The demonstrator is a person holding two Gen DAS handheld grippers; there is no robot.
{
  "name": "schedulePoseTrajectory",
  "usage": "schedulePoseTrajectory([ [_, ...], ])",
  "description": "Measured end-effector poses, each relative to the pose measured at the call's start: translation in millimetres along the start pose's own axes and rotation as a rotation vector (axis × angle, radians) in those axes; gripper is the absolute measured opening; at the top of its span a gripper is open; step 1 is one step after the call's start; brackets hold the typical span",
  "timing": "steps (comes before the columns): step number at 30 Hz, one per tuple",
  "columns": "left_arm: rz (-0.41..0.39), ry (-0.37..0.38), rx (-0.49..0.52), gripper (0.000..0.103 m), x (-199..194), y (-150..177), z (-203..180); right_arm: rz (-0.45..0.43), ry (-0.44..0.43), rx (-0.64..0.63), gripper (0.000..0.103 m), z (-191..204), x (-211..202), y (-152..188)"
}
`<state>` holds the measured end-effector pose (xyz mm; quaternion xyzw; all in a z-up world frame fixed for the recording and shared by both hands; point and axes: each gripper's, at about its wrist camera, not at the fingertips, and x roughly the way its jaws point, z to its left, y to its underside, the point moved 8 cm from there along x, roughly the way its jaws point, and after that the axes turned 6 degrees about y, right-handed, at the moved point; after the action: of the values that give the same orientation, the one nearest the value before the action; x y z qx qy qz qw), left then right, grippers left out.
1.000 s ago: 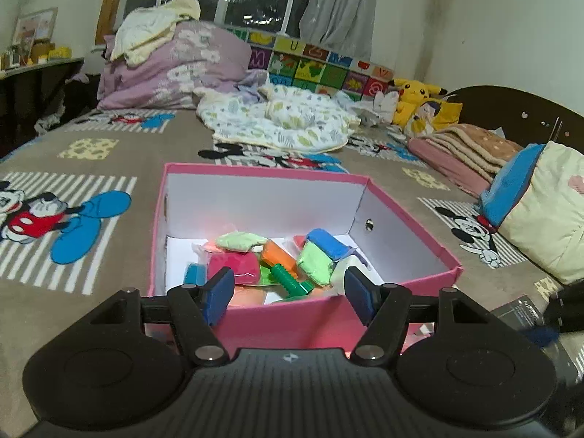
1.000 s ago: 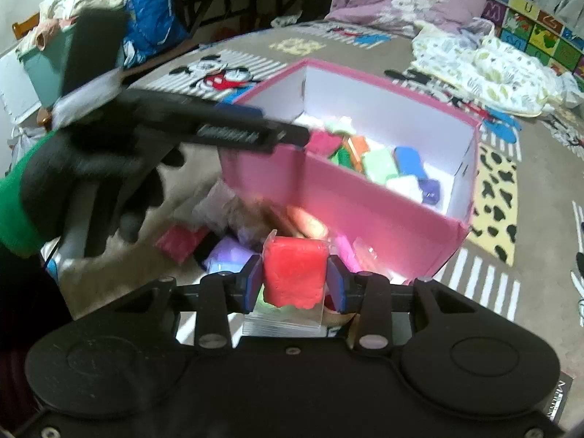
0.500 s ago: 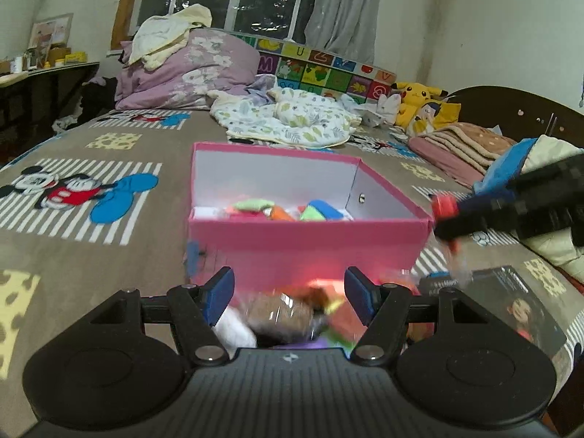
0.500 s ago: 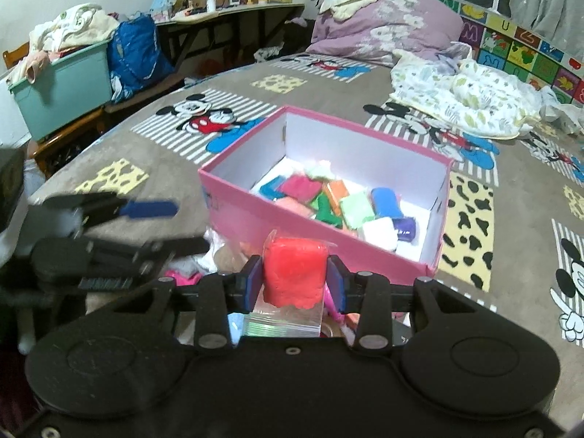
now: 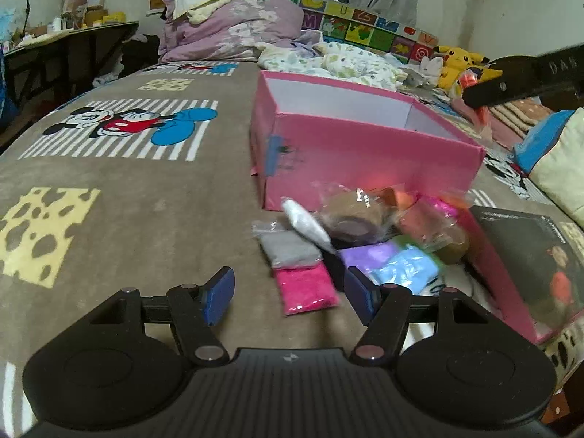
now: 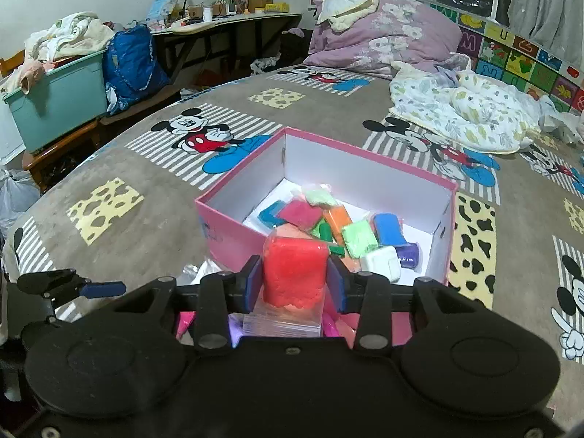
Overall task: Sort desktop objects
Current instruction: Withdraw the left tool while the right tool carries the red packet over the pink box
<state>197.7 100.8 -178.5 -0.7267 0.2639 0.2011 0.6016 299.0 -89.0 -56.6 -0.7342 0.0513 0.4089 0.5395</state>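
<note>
- While the right gripper [image 6: 295,284] clamps a red clay bag [image 6: 294,271] at lower centre, short of the pink box [image 6: 368,175], delivery is underway.
- Next, carry it over the rim and release.
- The left gripper [image 5: 288,296] gapes empty above the pink bag [image 5: 306,288].

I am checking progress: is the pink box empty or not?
Not empty: the pink box has no lid on and holds many coloured clay packets on its floor.

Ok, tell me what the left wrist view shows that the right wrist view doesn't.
Left wrist only: the unsorted packets in front of the box, such as the pink packet and grey packet, between open fingers.

Right wrist only: the box's inside with sorted packets, and the red packet clamped by the right gripper.

Both: the pink box on the Mickey blanket.
</note>
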Motion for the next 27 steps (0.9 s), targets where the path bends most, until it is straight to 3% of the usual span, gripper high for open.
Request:
schedulePoseTrajectory([
  [15,-0.005,0.005,0.072,0.066,7,11,1,-0.009,0.044,0.064,0.038,-4,44,-32],
  [27,-0.079,0.029,0.089,0.066,8,0,-8,0.029,0.073,0.144,0.038,-21,86,-39],
])
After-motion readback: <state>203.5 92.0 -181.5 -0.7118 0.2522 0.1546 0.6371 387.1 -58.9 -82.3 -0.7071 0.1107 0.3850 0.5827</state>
